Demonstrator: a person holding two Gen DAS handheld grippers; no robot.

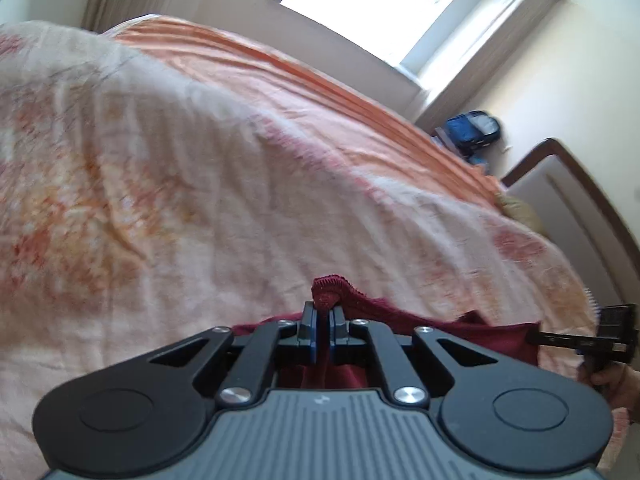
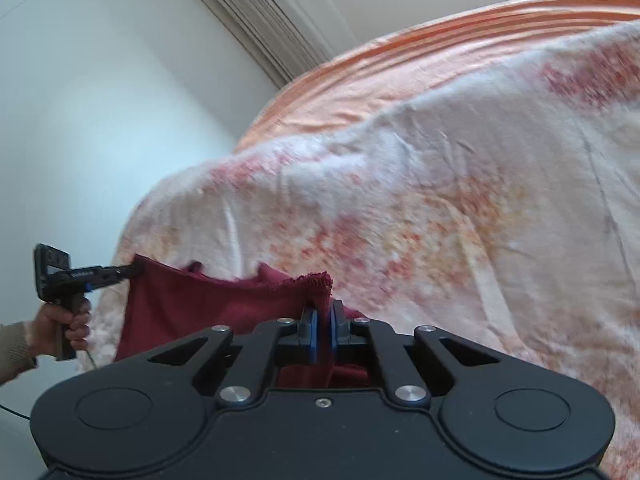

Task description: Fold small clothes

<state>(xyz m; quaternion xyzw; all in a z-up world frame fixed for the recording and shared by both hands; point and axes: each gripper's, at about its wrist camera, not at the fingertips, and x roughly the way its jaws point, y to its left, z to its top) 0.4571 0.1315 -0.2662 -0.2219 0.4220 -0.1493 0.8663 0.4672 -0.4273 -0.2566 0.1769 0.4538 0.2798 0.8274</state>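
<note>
Left wrist view: bed [image 1: 168, 168] filling the left and middle of the frame, spread with a soft, wrinkled blanket, cream mottled with orange and red; ribbed orange sheet [image 1: 304, 80] past it toward the top; bed edge falling away at right, with open floor and wall beyond, a bright window [image 1: 384, 4] upper right, a blue bag [image 1: 472, 130] below it, a wood-trimmed panel [image 1: 576, 200] at the right edge. Left gripper [image 1: 323, 326] at lower centre, black linkage arms, blue pads pressed nearly together, clenched on a bunched, hemmed corner of a maroon garment [image 1: 440, 330]; cloth stretched low across the frame toward the right, above the blanket. Right gripper [image 1: 536, 336] at the far right edge, seen side-on, pinching the other corner, a bare hand [image 1: 612, 380] under it. Right wrist view: same blanket [image 2: 460, 208] swelling over the centre and right, its edge curving down at left; pale wall [image 2: 100, 100] and open room at left, pleated curtain [image 2: 256, 12] top centre. Right gripper [image 2: 323, 330] at lower centre, blue pads nearly closed, clamped on a frayed, knit-textured fold of the maroon garment [image 2: 200, 308]; fabric hanging as a flat sheet toward the left. Left gripper [image 2: 134, 270] at left middle, gripping the far upper corner, held by a hand [image 2: 66, 326] in a beige sleeve.
</note>
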